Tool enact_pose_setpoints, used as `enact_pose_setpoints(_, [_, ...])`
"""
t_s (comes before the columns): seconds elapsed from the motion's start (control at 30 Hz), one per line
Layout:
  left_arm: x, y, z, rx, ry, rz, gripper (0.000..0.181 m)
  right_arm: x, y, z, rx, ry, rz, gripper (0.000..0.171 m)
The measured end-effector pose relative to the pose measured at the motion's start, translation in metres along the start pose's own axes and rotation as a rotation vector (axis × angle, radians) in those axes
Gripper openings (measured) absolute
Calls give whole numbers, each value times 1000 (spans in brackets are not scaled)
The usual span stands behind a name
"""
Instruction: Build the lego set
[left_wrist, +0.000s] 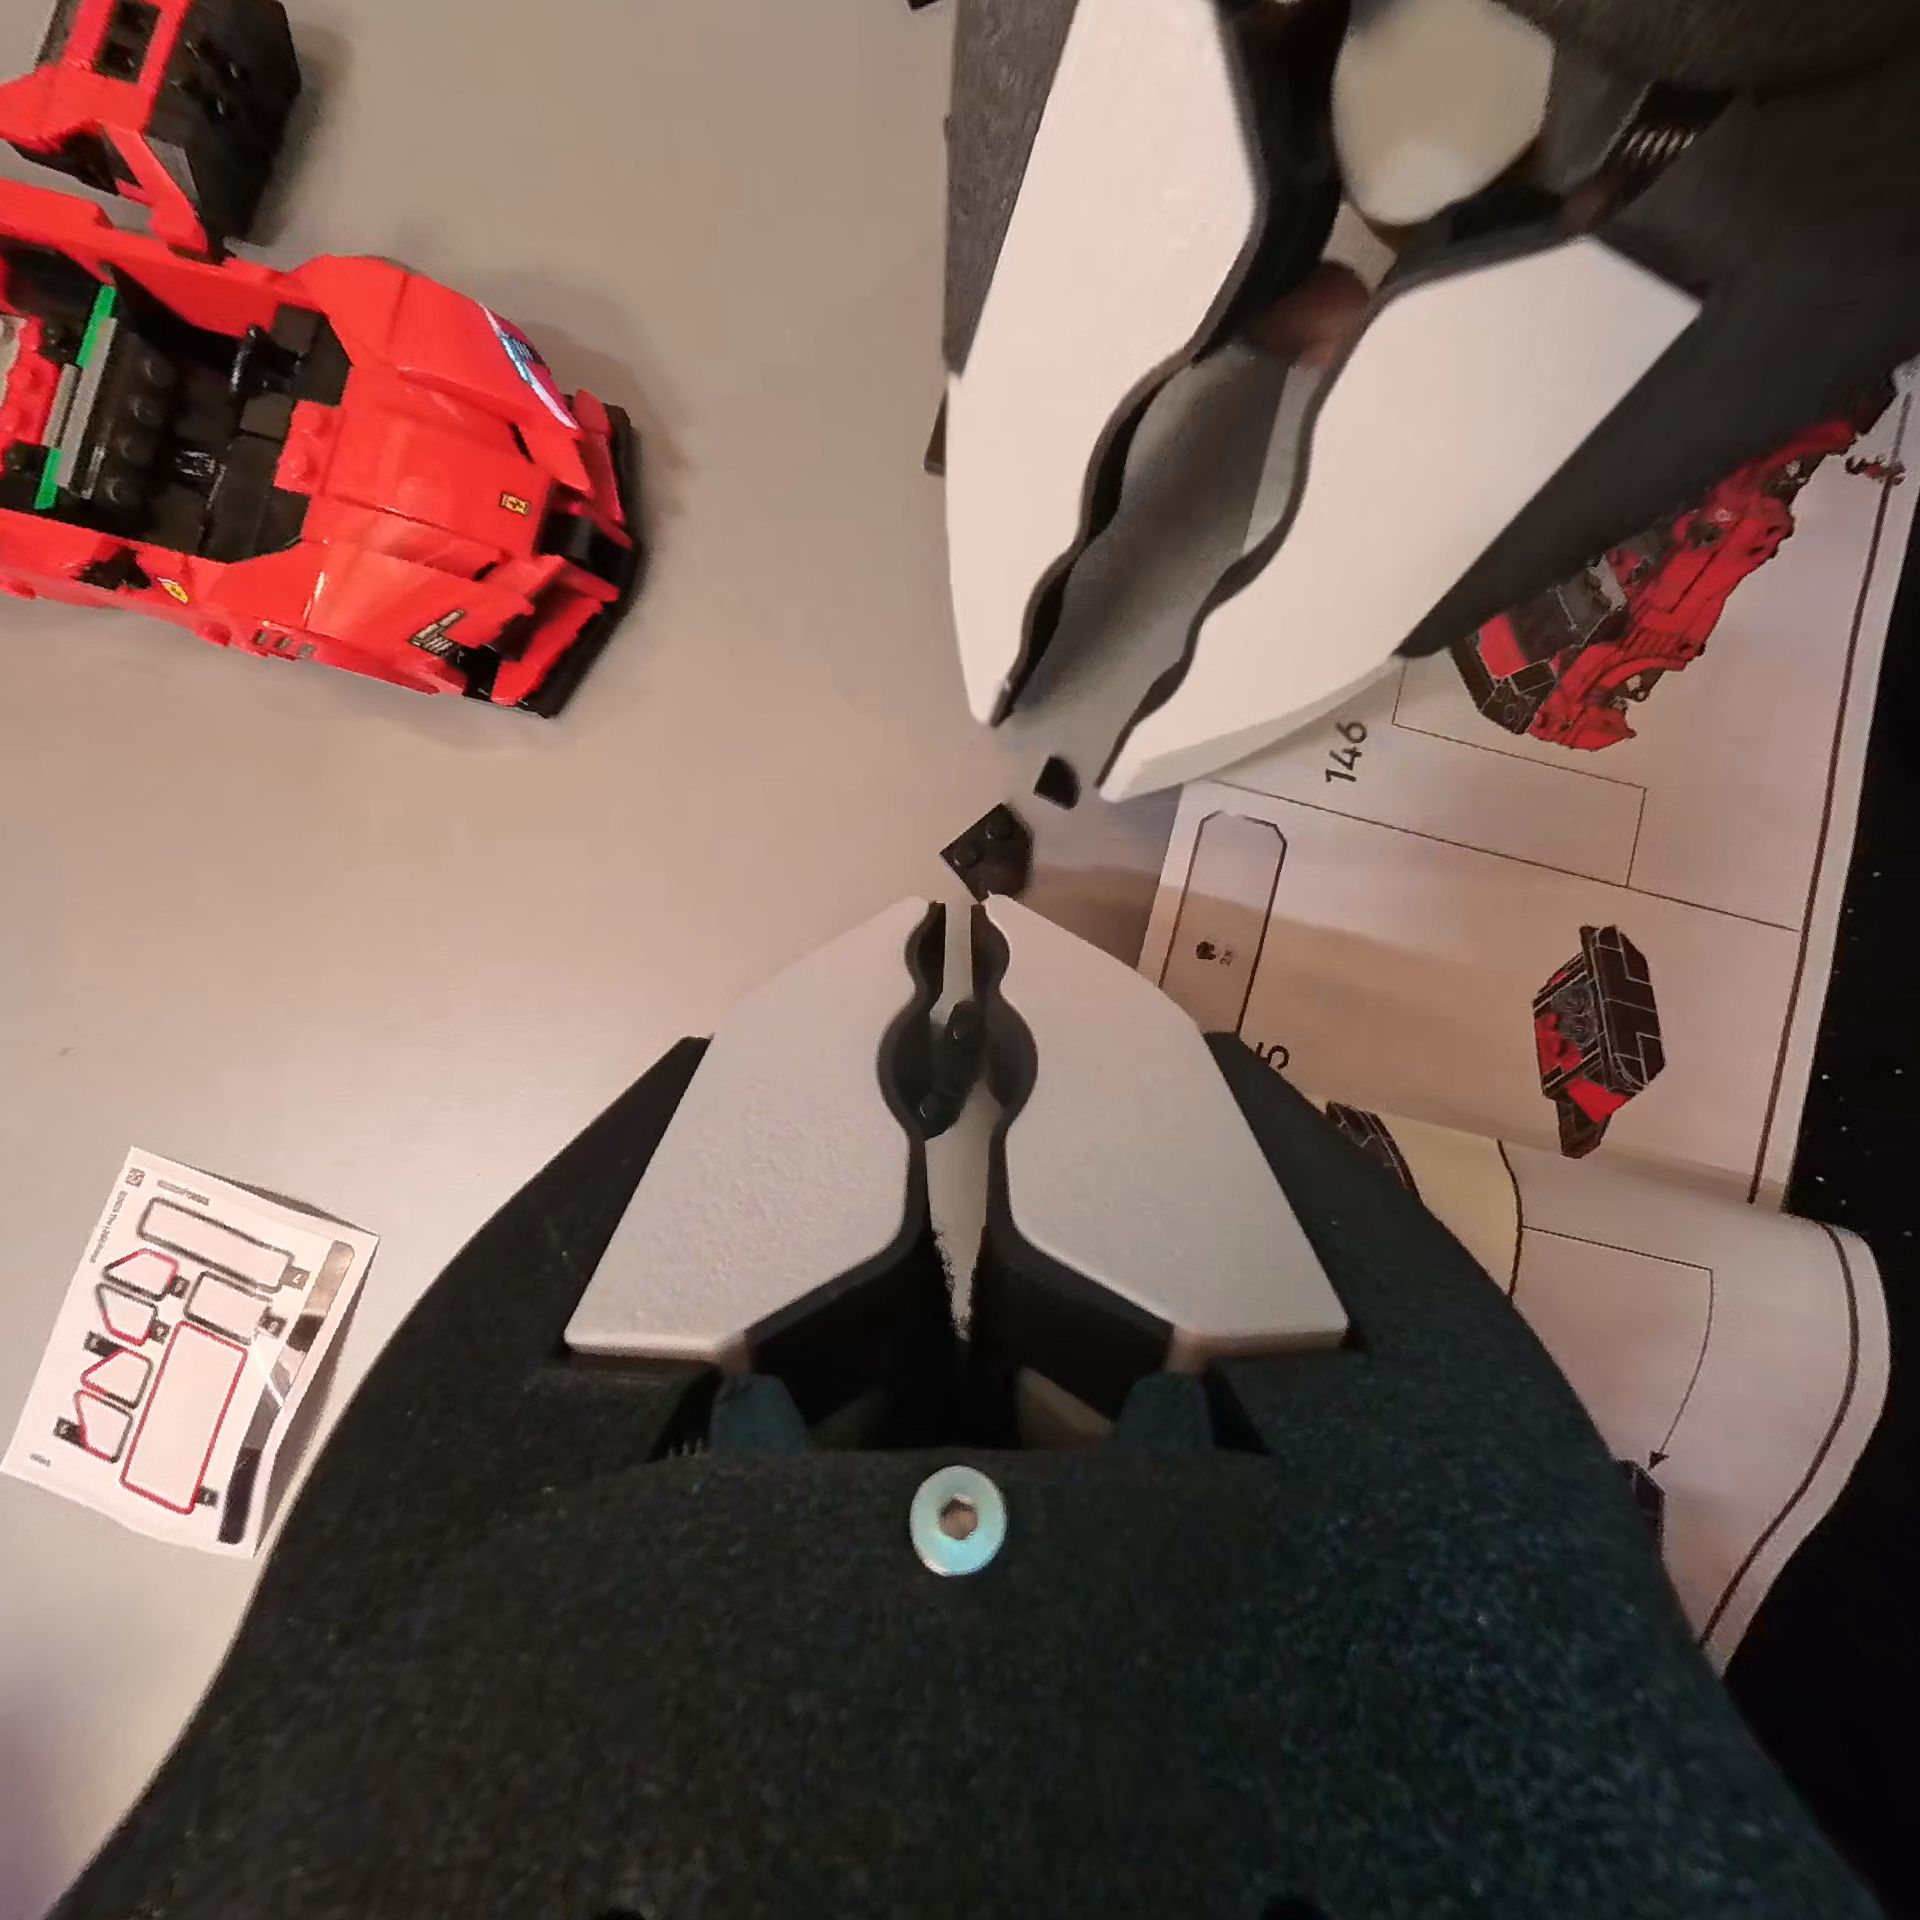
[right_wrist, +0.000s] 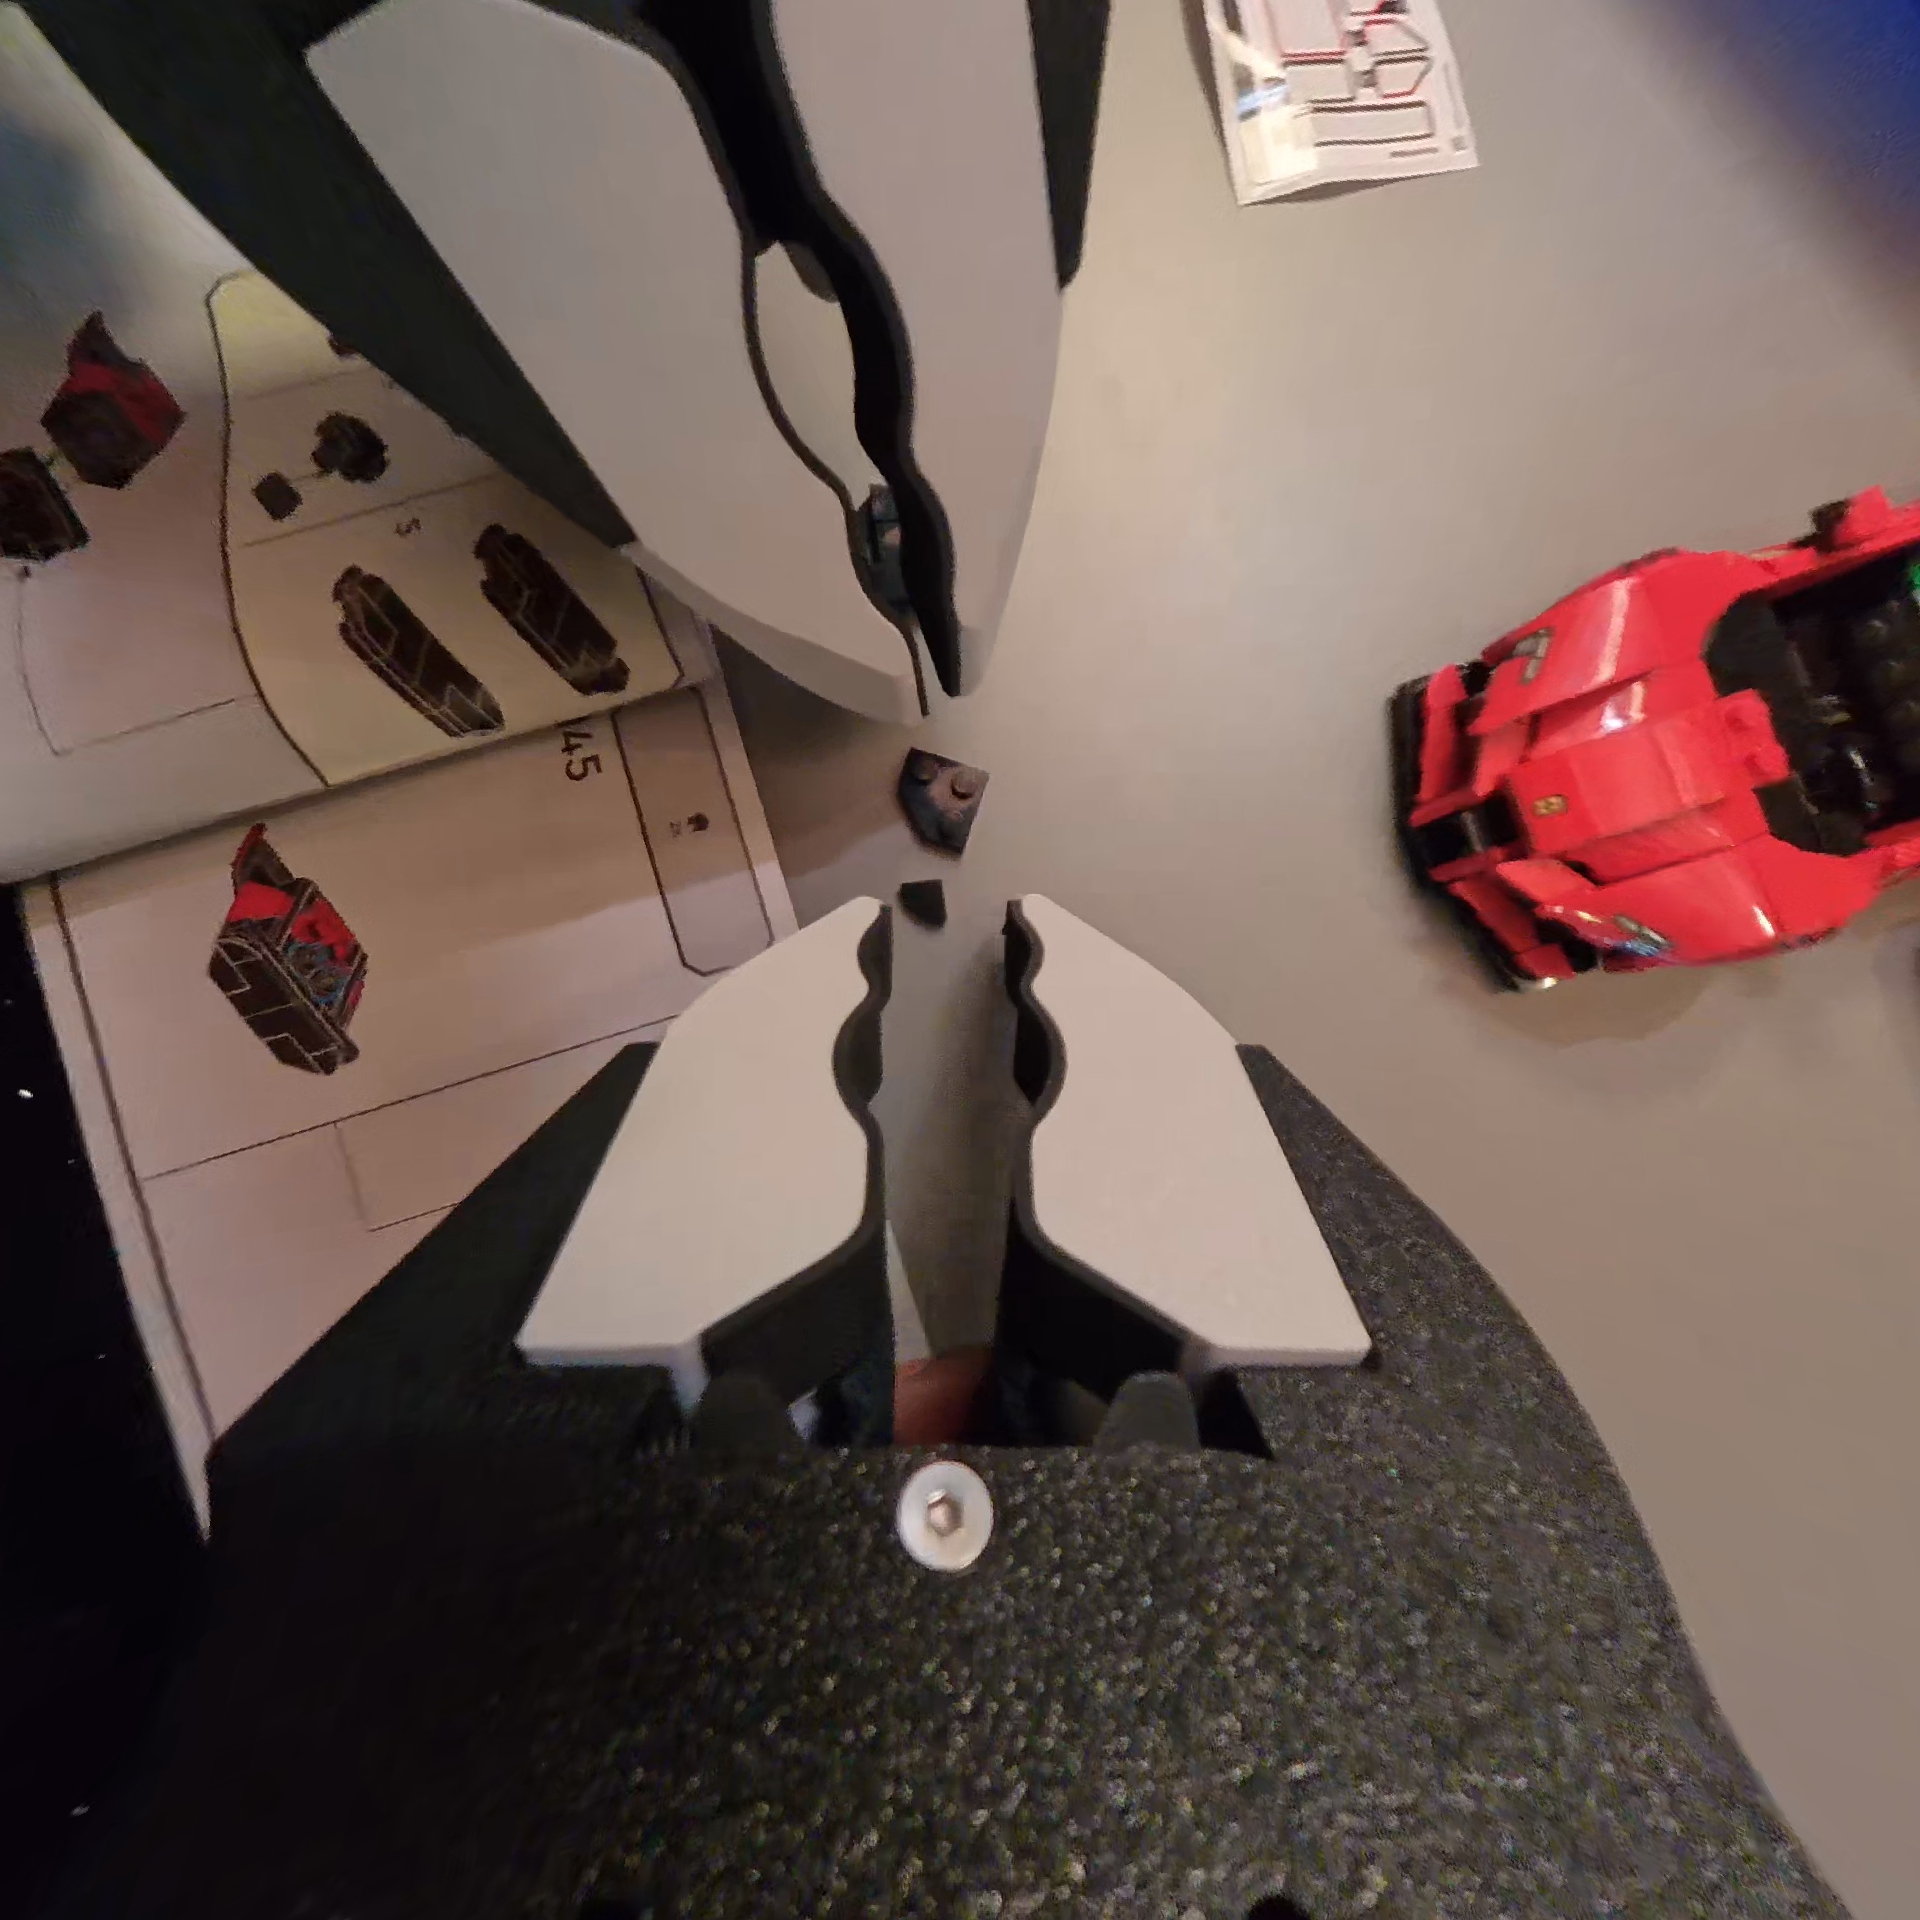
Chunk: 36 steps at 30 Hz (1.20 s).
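Left gripper (left_wrist: 958, 914): I see my jaws pinched nearly together at lower centre of the left wrist view, with a small dark piece (left_wrist: 951, 1060) clamped in the scalloped gap partway back from the tips.
Right gripper (right_wrist: 948, 914): my jaws stand parted by a clear gap with bare table showing between them; I have nothing in them.
Black plate (left_wrist: 987, 847): a small studded black piece lying flat on the table at frame centre, just ahead of my left tips and between the two grippers; it touches neither.
Tiny black piece (right_wrist: 922, 900): lies just beside the plate, right at the tip of the finger on the left of my right gripper, outside the gap.
Red car (left_wrist: 312, 478): the part-built model sits upper left in the left wrist view, at right of frame in the right wrist view, well apart from both grippers.
Instruction booklet (right_wrist: 436, 935): open on the left of the right wrist view, its edge near the plate.
Sticker sheet (left_wrist: 187, 1351): lower left in the left wrist view, lying flat.
Table (left_wrist: 623, 935): grey and plain.
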<state>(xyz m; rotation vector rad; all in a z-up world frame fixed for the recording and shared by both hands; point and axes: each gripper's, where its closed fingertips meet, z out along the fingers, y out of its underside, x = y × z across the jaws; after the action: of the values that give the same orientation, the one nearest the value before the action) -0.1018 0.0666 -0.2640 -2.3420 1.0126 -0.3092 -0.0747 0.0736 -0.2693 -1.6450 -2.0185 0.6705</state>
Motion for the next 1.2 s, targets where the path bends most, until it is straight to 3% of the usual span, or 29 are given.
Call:
enact_pose_setpoints(0.13, [-2, 0, -2, 4, -5, -13, 4, -7, 6, -1, -65, 22, 120, 8])
enact_pose_setpoints(0.33, [-2, 0, -2, 12, 10, -19, 3, -4, 2, 6, -50, 38, 186, 8])
enact_pose_setpoints(0.67, [1, 1, -1, 14, 22, -7, 3, -2, -1, 6, -57, 4, 45, 15])
enact_pose_setpoints(1.2, [1, 3, -3, 46, 34, -32, 3, 4, -3, 5, -25, -34, 15, 10])
